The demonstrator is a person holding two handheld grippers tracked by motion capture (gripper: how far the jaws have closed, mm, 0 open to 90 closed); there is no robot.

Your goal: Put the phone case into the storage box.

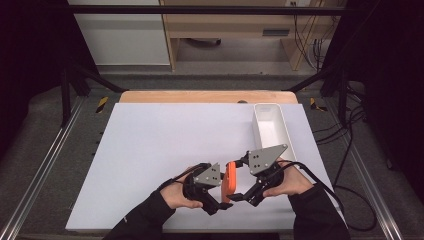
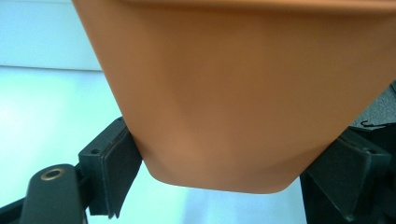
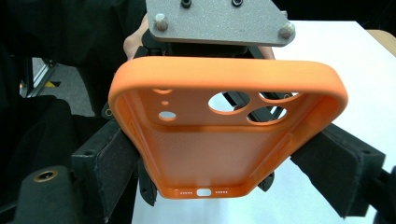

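An orange phone case (image 1: 229, 181) hangs upright above the front middle of the white table top (image 1: 165, 145), held between both grippers. My left gripper (image 1: 223, 202) grips it from the left, my right gripper (image 1: 239, 195) from the right. In the left gripper view the case's smooth back (image 2: 233, 93) sits between the black pads (image 2: 119, 172) of the left gripper (image 2: 233, 165), both touching it. In the right gripper view the case's hollow inside (image 3: 210, 154) with its camera holes faces me. The right gripper (image 3: 224, 170) presses its pads (image 3: 109, 163) on both long edges.
A white oblong tray (image 1: 272, 127) stands at the back right of the table top, just beyond my right hand. A wooden edge (image 1: 200, 96) runs along the far side. The left gripper's grey plate (image 3: 219, 21) shows behind the case in the right gripper view.
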